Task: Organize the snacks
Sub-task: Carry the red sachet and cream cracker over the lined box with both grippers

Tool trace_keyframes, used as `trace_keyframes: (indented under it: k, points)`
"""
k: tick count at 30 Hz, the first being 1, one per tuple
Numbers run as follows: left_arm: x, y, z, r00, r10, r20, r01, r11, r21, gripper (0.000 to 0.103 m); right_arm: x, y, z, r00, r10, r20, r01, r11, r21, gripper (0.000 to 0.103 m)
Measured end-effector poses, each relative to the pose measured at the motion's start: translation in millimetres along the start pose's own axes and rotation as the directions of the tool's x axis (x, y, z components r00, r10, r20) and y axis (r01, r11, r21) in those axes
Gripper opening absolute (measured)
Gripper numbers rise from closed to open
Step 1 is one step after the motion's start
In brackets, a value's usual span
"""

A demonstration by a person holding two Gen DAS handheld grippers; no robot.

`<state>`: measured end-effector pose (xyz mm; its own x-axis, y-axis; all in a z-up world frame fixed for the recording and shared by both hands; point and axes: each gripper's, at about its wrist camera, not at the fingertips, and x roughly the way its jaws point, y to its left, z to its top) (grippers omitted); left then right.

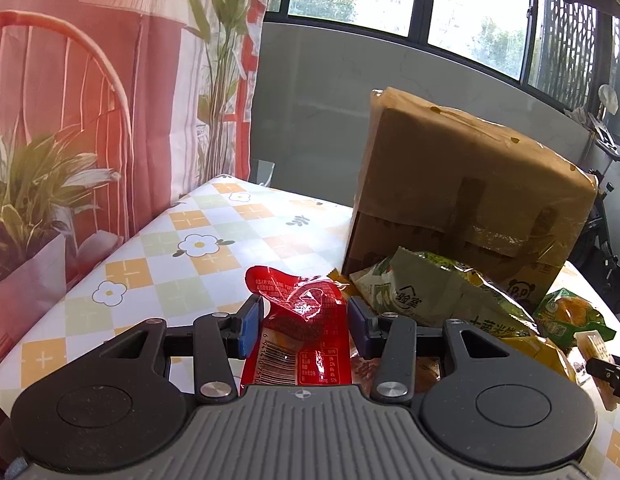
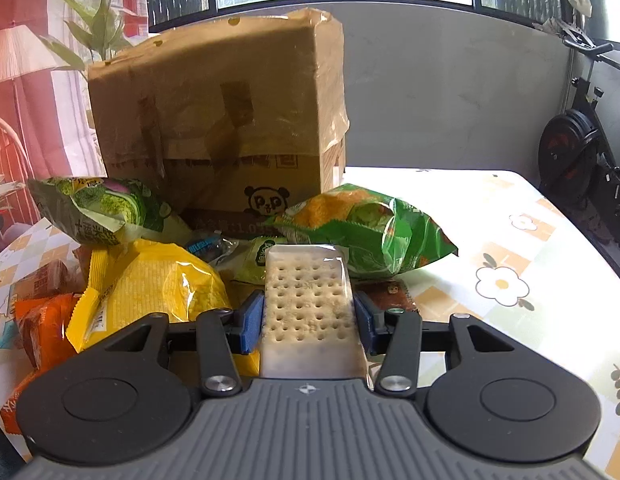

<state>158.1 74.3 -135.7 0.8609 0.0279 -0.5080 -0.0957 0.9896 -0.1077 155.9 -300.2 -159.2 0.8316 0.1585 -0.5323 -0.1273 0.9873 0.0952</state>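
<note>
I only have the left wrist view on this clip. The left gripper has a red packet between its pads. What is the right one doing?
Observer: The right gripper has a clear-wrapped cracker pack between its pads.
Operator: Anything lying right of that green bag at my frame edge?
Observer: No; beyond the green bag the flowered tablecloth lies bare.
Operator: What's under the cracker pack?
Observer: A yellow bag lies just left of it; directly beneath is hidden.
</note>
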Motion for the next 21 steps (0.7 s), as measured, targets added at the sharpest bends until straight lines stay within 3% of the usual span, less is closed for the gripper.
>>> trace_keyframes:
  k: [5, 9, 21]
  points:
    - [-10.4, -0.6, 12.3, 1.0, -0.013, 0.024, 0.013, 1.0, 0.003, 0.048, -18.1, -4.6, 12.9, 0.998, 0.02, 0.062, -0.022, 0.999, 0.028, 0.049]
    - [-27.3, 1.3, 31.8, 0.996, -0.033, 0.087, 0.033, 0.999, -0.004, 0.049, -37.9, -4.6, 31.5, 0.989, 0.028, 0.144, -0.034, 0.999, 0.039, 0.049]
    - [-58.8, -15.6, 89.8, 0.961, -0.17, 0.22, 0.166, 0.985, 0.04, 0.049, -73.9, 5.3, 92.7, 0.933, 0.085, 0.349, -0.083, 0.996, -0.023, 0.049]
